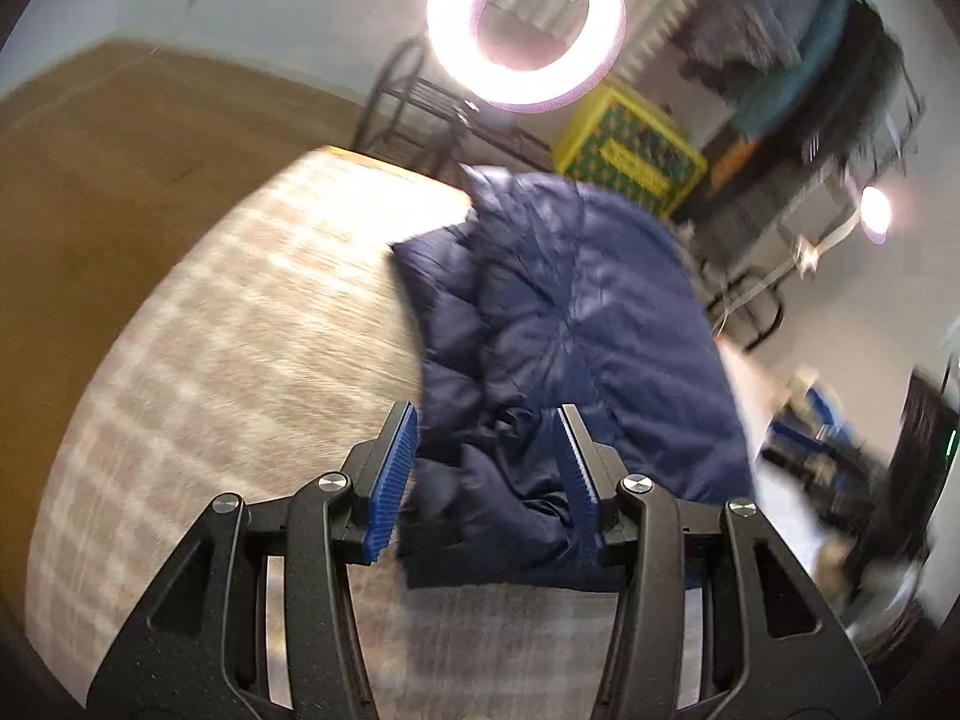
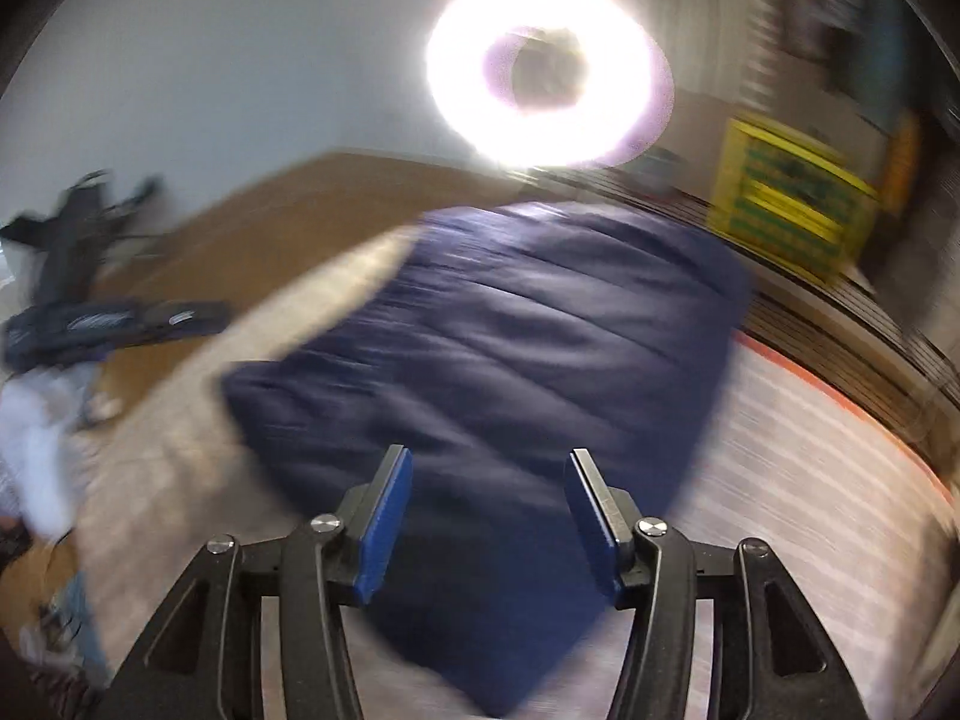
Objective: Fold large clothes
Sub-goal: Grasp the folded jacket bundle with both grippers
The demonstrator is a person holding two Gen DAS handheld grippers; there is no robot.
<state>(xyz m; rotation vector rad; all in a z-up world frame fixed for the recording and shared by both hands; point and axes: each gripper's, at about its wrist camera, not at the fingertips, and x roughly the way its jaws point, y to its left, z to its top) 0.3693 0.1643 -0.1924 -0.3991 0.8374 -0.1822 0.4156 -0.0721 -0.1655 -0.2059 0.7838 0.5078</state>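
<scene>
A navy quilted puffer jacket [image 1: 564, 312] lies on a checked beige cloth-covered table [image 1: 240, 312]. My left gripper [image 1: 489, 462] is open, its blue-padded fingers [image 1: 396, 468] either side of a bunched sleeve or hem of the jacket near the table's front edge. In the right wrist view the jacket [image 2: 528, 324] lies flat and broad on the table [image 2: 810, 480]. My right gripper [image 2: 489, 510] is open and empty, just above the jacket's near part. Both views are motion-blurred.
A bright ring light [image 1: 525, 30] stands behind the table. A yellow crate [image 1: 630, 150] and dark metal racks [image 1: 420, 114] stand beyond the far edge. Dark bags and clothes [image 2: 90, 312] lie on the brown floor at left. The table has an orange edge [image 2: 840, 396].
</scene>
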